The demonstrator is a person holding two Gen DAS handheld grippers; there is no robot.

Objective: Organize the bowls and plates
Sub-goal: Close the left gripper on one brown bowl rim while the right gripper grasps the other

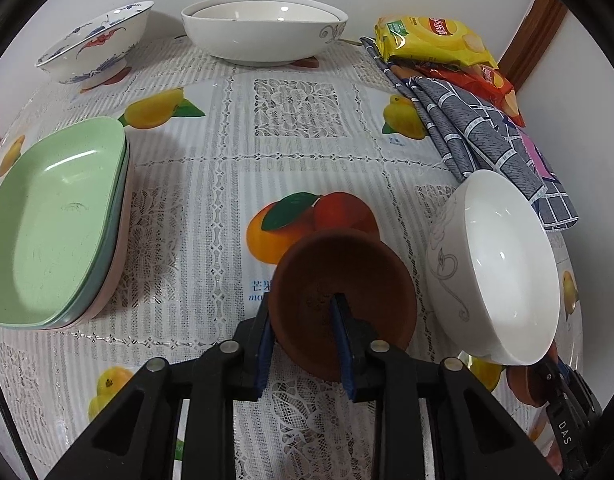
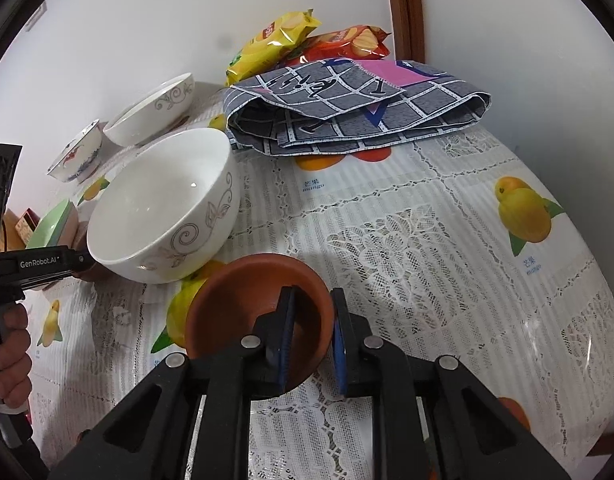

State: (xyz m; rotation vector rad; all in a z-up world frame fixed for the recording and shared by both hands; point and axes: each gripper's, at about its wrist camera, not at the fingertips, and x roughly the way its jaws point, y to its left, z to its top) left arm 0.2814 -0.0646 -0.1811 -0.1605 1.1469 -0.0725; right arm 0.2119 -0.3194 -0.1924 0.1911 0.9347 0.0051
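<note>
My left gripper [image 1: 305, 344] is shut on the rim of a small brown clay bowl [image 1: 343, 280], tilted above the tablecloth. My right gripper [image 2: 312, 340] is shut on the rim of a second brown clay bowl [image 2: 247, 304]. A white bowl with a grey scroll pattern [image 1: 503, 272] stands between them; it also shows in the right wrist view [image 2: 159, 208]. A stack of green rectangular plates [image 1: 55, 224] lies at the left. Nested white oval bowls [image 1: 263, 28] and a blue-and-red painted bowl [image 1: 95, 40] stand at the back.
A folded grey checked cloth [image 2: 355, 116] and yellow and red snack bags [image 2: 275, 40] lie at the back right by the wall. The table [image 2: 447, 240] has a lace fruit-print cover. The other gripper's handle and the hand [image 2: 11, 336] show at left.
</note>
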